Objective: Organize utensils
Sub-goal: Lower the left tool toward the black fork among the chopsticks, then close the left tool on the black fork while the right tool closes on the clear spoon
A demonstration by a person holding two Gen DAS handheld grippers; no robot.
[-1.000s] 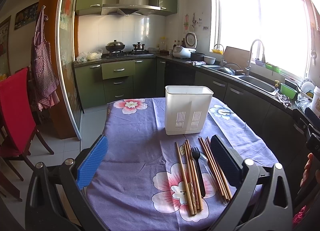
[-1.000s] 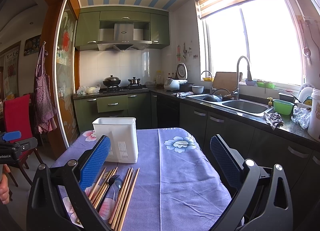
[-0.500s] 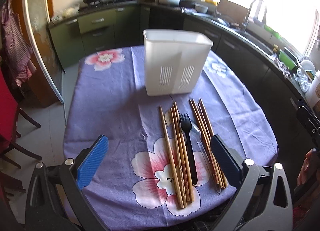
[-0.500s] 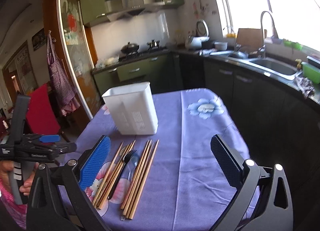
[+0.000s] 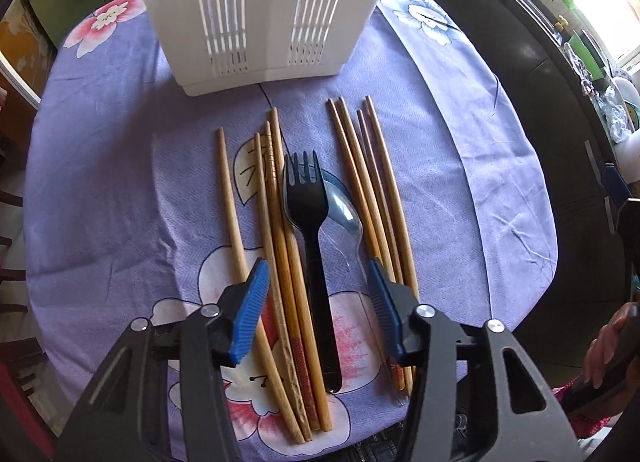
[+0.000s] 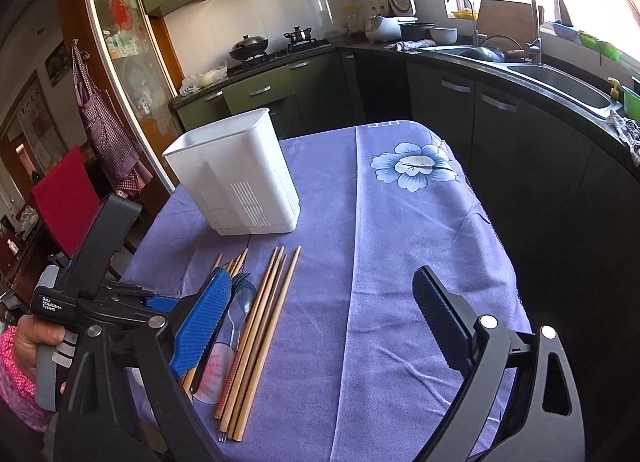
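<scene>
Left gripper (image 5: 316,282) hangs over the black plastic fork (image 5: 314,238), jaws just narrowing and straddling fork and middle chopsticks (image 5: 280,262), pads not pressing, likely lining up a pick for the white slotted holder (image 5: 260,10). Right gripper (image 6: 320,326) stands wide, empty. Right wrist view alone shows the holder's open top.

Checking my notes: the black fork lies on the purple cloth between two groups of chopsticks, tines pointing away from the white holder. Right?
Not quite. In the left wrist view the black fork lies between the chopsticks with its tines toward the white holder, not away.
</scene>
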